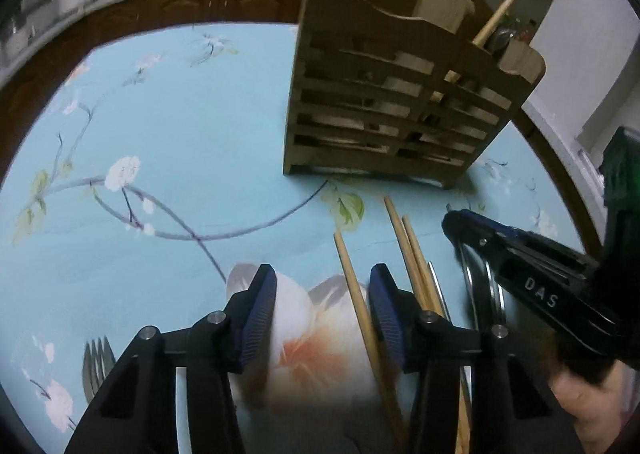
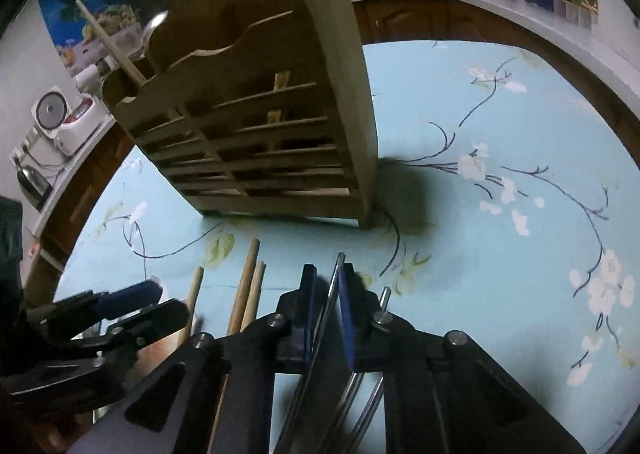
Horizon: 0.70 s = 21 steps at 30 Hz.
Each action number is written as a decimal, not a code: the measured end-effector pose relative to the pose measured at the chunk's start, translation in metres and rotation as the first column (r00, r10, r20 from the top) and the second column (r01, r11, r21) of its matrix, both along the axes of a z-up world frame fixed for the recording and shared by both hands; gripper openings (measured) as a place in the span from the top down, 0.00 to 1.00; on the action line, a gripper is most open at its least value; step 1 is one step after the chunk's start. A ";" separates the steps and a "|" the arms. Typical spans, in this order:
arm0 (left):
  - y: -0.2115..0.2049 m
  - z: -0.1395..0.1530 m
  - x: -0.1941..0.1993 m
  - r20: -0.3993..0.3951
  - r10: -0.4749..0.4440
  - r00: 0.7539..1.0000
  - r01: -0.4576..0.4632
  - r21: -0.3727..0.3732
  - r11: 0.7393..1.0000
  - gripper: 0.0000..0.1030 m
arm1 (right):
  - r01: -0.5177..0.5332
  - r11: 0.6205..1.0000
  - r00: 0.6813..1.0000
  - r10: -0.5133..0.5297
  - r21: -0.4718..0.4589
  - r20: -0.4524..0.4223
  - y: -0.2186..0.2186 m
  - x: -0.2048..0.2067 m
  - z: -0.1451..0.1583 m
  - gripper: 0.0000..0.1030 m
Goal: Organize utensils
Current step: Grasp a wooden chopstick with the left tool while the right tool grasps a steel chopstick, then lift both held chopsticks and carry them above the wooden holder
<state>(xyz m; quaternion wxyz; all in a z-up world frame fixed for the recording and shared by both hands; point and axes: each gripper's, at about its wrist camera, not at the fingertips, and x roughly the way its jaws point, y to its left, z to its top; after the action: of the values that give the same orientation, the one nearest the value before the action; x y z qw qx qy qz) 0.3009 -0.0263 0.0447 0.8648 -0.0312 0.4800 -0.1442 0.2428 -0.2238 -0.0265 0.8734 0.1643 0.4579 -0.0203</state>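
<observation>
Two sets of tongs work a scatter of utensils before a wooden caddy on a flower-printed surface.

The left tongs [image 1: 322, 314] stand partly open over a pale wooden chopstick [image 1: 356, 294] that lies between their blue pads, just inside the right-hand one; whether either pad touches it cannot be told. Two more chopsticks [image 1: 408, 250] lie side by side just beyond. The right tongs [image 2: 328, 294] are closed on the thin handle of a metal utensil [image 2: 334, 282], which runs up between the pads; other bright metal handles [image 2: 384, 294] lie beside it. A fork [image 1: 96, 364] rests apart, at the left edge of the left wrist view. The slatted brown caddy [image 2: 256, 125] stands upright behind the utensils, one wooden stick [image 2: 108, 43] leaning out of it. The turquoise cloth [image 1: 200, 113] carries white blossoms on dark branches.
</observation>
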 end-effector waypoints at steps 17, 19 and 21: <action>-0.009 0.008 -0.009 0.052 -0.068 0.996 0.065 0.061 0.996 0.97 | 0.031 0.997 0.999 -0.033 0.070 0.034 -0.014 -0.013 0.009 0.95; -0.003 0.015 -0.013 0.061 -0.065 0.996 0.063 0.030 0.998 0.97 | 0.033 0.996 0.998 -0.038 0.082 0.059 -0.010 -0.017 0.018 0.95; 0.004 0.024 -0.020 0.074 -0.062 0.995 0.062 -0.005 0.998 0.97 | 0.033 0.995 0.995 -0.042 0.099 0.089 -0.009 -0.023 0.029 0.96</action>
<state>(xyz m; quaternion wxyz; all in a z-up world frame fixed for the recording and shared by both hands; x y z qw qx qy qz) 0.2812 -0.0220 0.0691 0.8768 -0.0143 0.4480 -0.1740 0.2200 -0.2332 0.0029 0.8839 0.2158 0.4149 -0.0070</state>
